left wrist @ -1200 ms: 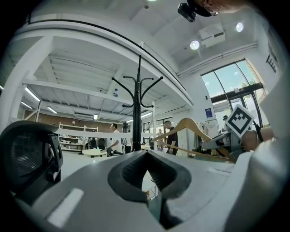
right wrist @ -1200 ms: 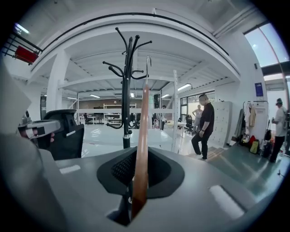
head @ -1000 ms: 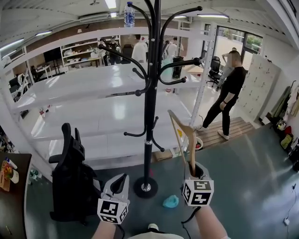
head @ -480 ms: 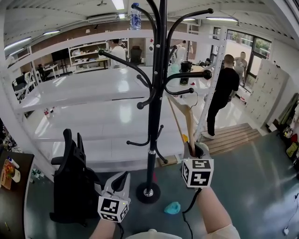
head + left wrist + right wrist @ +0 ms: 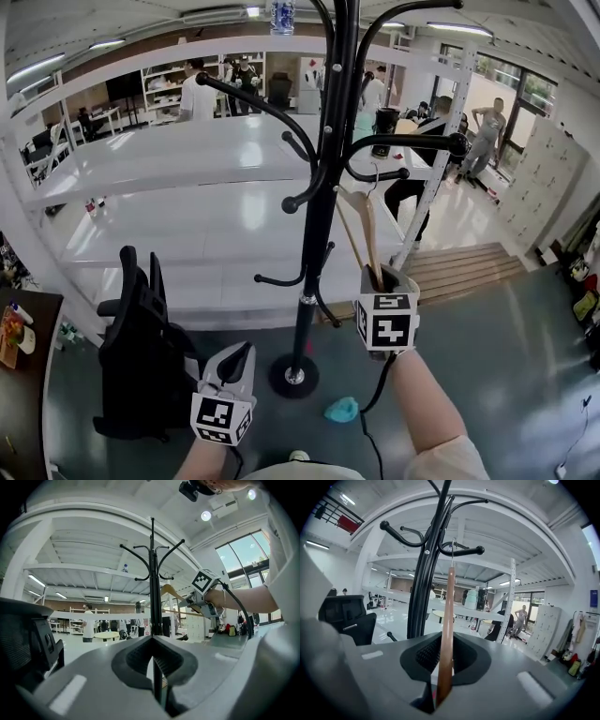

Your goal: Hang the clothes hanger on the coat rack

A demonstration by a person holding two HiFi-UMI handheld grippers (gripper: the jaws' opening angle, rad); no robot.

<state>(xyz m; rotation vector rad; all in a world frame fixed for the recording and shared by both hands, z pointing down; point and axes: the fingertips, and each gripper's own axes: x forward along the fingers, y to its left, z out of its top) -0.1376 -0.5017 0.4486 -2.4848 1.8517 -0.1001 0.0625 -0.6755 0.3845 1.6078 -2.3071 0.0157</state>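
R hand-held gripper (image 5: pixel 380 275) (image 5: pixel 443 666): raised in front of the person, right of the pole, jaws clamped on the bottom edge of the hanger; marker cube faces the head cam

Hanger (image 5: pixel 362 221) (image 5: pixel 447 616) (image 5: pixel 171 591): wooden, held upright & seen edge-on in the right gripper view, standing straight up out of the jaws; off the floor, carried only by the R gripper as far as visible

Hanger hook (image 5: pixel 376 180) (image 5: pixel 453 550): thin metal, at the top of the wood, up among the rack's right-side arms; in the right gripper view it crosses the ball-tipped arm (image 5: pixel 465 551), but can't tell if it rests on it or hangs just in front

Coat rack (image 5: pixel 319 216) (image 5: pixel 421 583) (image 5: pixel 153 588): black pole w/ curved arms at several heights, upright on the floor on a round base (image 5: pixel 293 375), between the two grippers in the head view

L hand-held gripper (image 5: pixel 237 358) (image 5: pixel 153 657): low, left of the rack base, jaws together w/ nothing in them; pointed toward the pole

Office chair (image 5: pixel 141 366) (image 5: pixel 344 616): black, left of the rack, just beside the L gripper

Floor item (image 5: pixel 342 409): small teal thing near the base, can't tell what

Background: white shelving (image 5: pixel 187 159) behind the rack, several people standing further back
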